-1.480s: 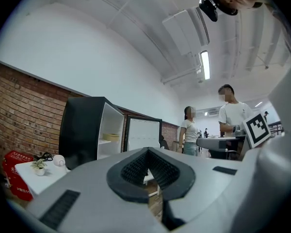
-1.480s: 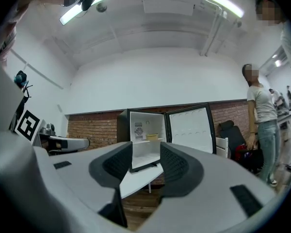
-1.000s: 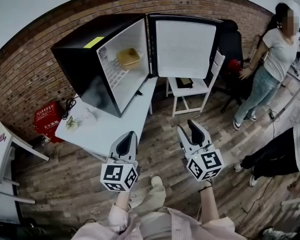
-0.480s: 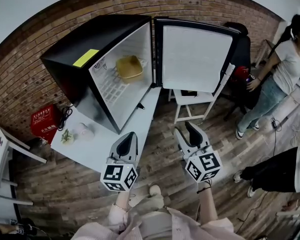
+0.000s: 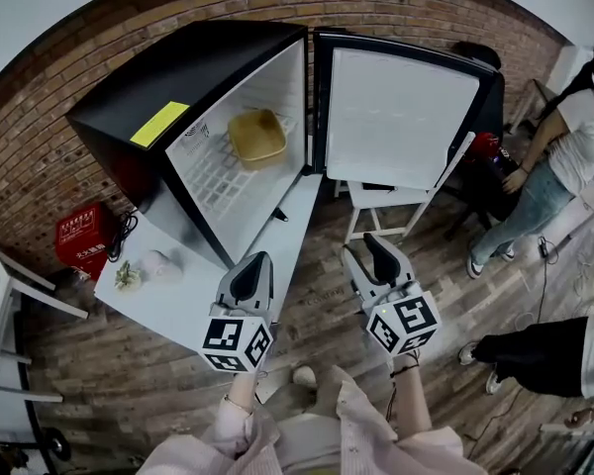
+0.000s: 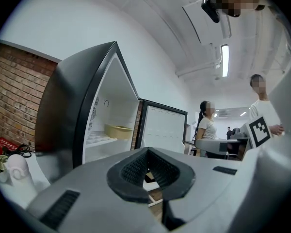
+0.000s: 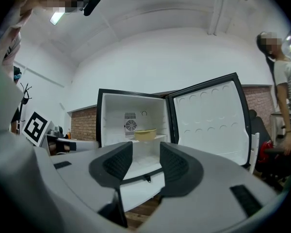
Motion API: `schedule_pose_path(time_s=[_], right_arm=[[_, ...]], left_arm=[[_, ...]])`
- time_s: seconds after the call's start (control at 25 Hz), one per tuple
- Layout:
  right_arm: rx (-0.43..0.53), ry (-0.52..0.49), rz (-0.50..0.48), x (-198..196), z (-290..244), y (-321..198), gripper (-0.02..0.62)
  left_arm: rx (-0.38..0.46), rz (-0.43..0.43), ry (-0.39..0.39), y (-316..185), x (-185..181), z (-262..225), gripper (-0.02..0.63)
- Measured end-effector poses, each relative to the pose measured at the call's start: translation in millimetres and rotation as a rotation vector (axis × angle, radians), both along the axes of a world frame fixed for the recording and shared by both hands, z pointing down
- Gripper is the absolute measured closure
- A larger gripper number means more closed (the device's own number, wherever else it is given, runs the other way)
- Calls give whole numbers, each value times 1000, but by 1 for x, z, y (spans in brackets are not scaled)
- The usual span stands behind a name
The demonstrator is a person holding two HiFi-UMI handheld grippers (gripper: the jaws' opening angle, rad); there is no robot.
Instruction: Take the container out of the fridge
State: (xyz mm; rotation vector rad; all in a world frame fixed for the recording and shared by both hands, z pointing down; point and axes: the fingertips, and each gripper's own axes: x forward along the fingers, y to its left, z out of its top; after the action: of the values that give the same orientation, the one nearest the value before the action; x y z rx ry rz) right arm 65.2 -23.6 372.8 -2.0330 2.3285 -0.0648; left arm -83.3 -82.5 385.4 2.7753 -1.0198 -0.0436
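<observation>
Closer now than a second ago, the open fridge (image 5: 178,87) on the tabletop (image 5: 183,300) fills more of the head view. Its yellow container (image 5: 256,137) sits on the upper shelf, well apart from both tools. The left tool (image 5: 254,270) is closed and empty, and the right tool (image 5: 371,255) gapes empty.

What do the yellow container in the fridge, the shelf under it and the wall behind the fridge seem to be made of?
The container looks like plastic: pale yellow, matt, with an evenly moulded rim, though ceramic cannot be ruled out. The shelf seems to be white coated wire, judging by its grid of thin bars. The wall is bare red brick with visible mortar joints.
</observation>
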Motion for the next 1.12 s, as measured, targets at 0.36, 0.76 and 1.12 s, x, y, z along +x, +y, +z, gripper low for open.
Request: schedule_pose_path(time_s=[0.36, 0.76, 1.12], right_arm=[[-8, 1, -59, 5, 4, -40, 435], [-3, 6, -201, 18, -1, -125, 436], [18, 65, -367, 22, -9, -190, 436]], left_arm=[[-25, -41, -14, -27, 4, 11, 614], [-48, -117, -41, -78, 26, 21, 614], [-73, -184, -58, -120, 51, 33, 614]])
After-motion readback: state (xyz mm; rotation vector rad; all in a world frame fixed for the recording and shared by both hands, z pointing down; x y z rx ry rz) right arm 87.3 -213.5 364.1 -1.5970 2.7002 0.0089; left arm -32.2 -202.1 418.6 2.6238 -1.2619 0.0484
